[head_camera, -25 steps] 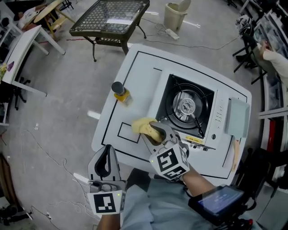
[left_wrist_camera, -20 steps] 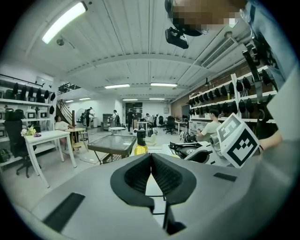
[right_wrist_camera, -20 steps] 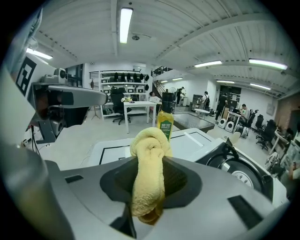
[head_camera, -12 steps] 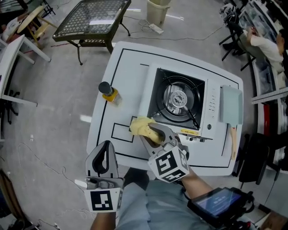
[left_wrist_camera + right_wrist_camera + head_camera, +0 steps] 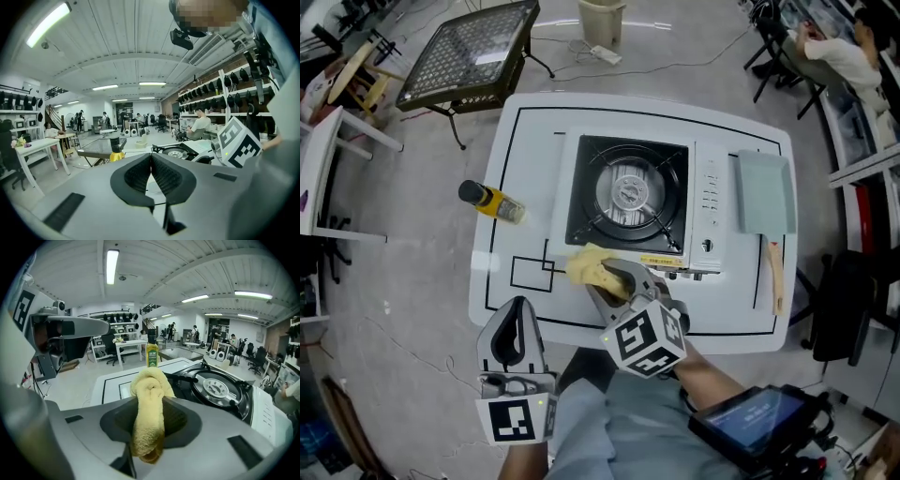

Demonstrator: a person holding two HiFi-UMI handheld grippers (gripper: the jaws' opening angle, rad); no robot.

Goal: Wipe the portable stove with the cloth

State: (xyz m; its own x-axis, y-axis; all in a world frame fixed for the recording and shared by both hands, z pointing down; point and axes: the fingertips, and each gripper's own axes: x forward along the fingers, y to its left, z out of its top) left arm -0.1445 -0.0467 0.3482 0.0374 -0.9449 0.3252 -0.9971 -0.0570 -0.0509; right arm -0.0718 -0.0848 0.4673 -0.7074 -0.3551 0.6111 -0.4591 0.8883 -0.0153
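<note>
Right gripper (image 5: 617, 281), jaws clamped on the yellow cloth (image 5: 589, 266), sits at the seven o'clock corner of the portable stove (image 5: 628, 192), seemingly just touching it. Left gripper (image 5: 517, 339), jaws together and empty, hangs off the counter (image 5: 530, 141). Best to press the cloth flat and sweep toward one o'clock.

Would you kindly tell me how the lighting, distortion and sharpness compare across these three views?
Head view: even light, faint shadows, the portable stove sharp. Left gripper view: strong fisheye, dark corners, a glaring ceiling tube. Right gripper view: the same fisheye and dark corners, the cloth crisp up close.
</note>
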